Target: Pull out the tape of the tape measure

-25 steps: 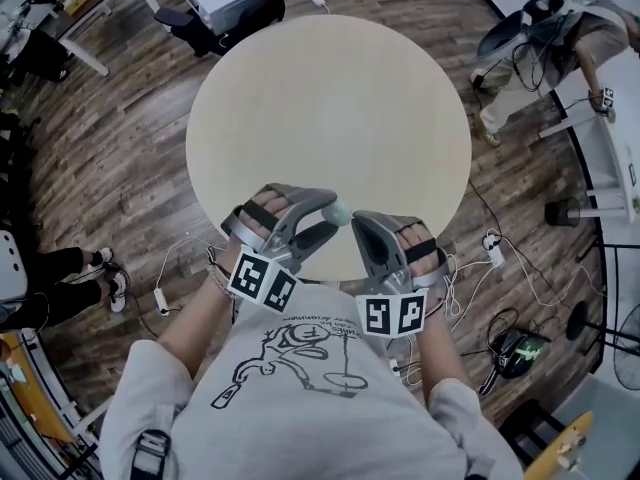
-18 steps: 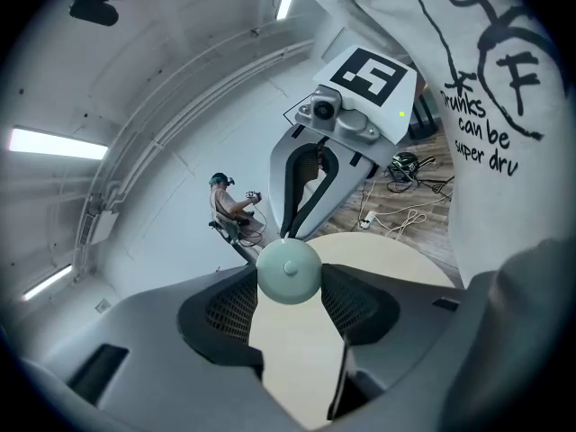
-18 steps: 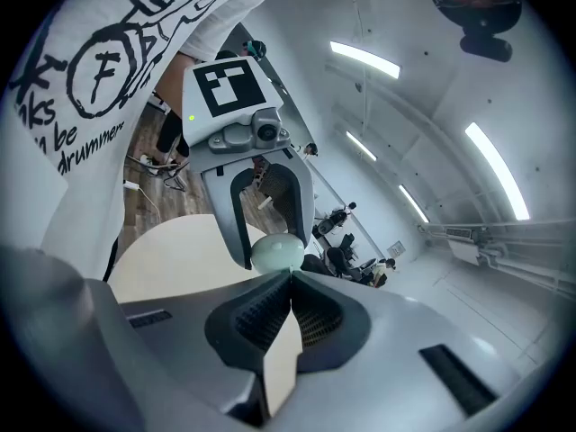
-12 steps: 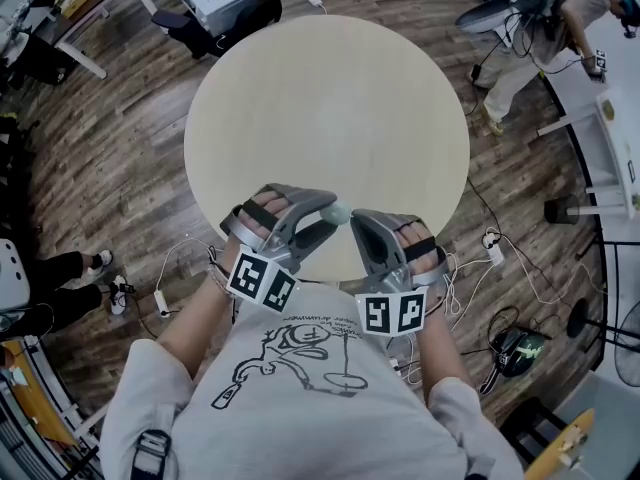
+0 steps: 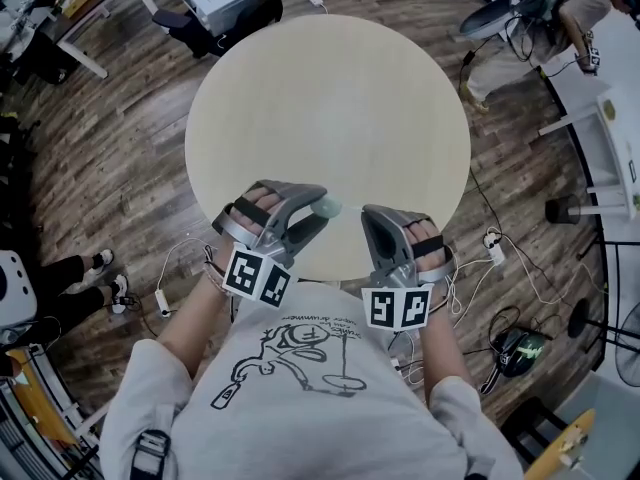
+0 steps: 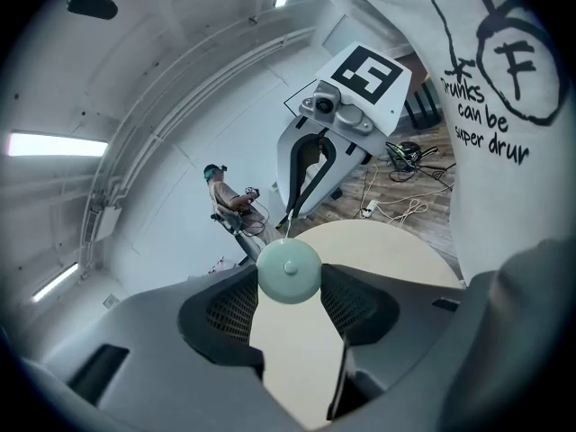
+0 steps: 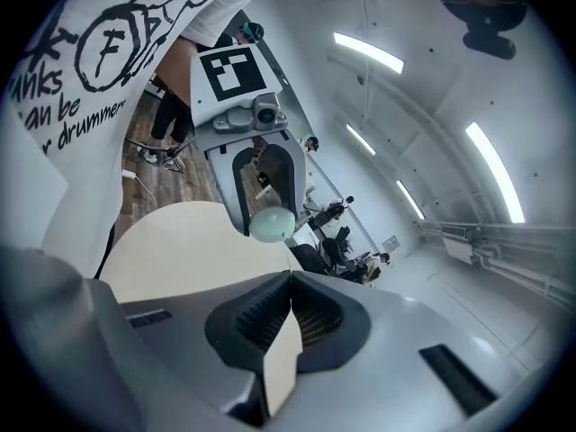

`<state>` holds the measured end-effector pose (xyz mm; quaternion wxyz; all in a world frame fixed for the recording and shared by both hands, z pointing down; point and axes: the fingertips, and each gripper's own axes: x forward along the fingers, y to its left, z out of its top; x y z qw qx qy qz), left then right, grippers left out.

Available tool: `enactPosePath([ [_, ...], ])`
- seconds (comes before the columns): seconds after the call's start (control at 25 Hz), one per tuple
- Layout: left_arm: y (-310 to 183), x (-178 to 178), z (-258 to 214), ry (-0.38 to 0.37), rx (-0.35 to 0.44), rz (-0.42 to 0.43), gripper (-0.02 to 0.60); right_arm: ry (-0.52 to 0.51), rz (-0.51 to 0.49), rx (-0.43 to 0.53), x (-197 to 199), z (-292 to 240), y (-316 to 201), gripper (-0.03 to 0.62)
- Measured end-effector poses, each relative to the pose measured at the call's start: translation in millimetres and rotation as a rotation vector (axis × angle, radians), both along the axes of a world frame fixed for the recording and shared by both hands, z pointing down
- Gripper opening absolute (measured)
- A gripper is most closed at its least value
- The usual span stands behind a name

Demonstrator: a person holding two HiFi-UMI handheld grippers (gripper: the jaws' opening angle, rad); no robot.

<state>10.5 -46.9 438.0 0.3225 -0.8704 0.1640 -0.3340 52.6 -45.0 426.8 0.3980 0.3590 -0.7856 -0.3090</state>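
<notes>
Tape measure (image 6: pixel 288 270), a small round pale-green case, smooth, light and slippery I judge, is held above the beige table (image 5: pixel 330 98) by my left gripper (image 6: pixel 288 284), whose jaws have just been closing on it. My right gripper (image 7: pixel 289 277) has its jaws pressed together; it should pinch the thin tape end.

A person in a pale grey T-shirt (image 5: pixel 300 388) printed with a black cartoon drawing and scrawled black lettering. The left gripper (image 5: pixel 318 214) and right gripper (image 5: pixel 372 220) are moulded grey shells with dark, grid-textured fingers (image 6: pixel 225 309), black straps (image 5: pixel 257 209) across the top, and a white cube (image 5: pixel 258 275) of black square markers at each rear
</notes>
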Motion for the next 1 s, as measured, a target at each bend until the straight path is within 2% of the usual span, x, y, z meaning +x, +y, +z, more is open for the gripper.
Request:
enactPosePath([
  [0.84, -11.9, -15.2, 3.2, -0.061, 0.035, -0.046, 0.241, 0.040, 0.086, -0.002, 32.2, 5.9, -7.0, 0.012],
  [1.0, -12.2, -18.3, 8.1, -0.098, 0.058, -0.039, 0.241, 0.051, 0.093, -0.005, 36.9, 9.7, -7.0, 0.012],
])
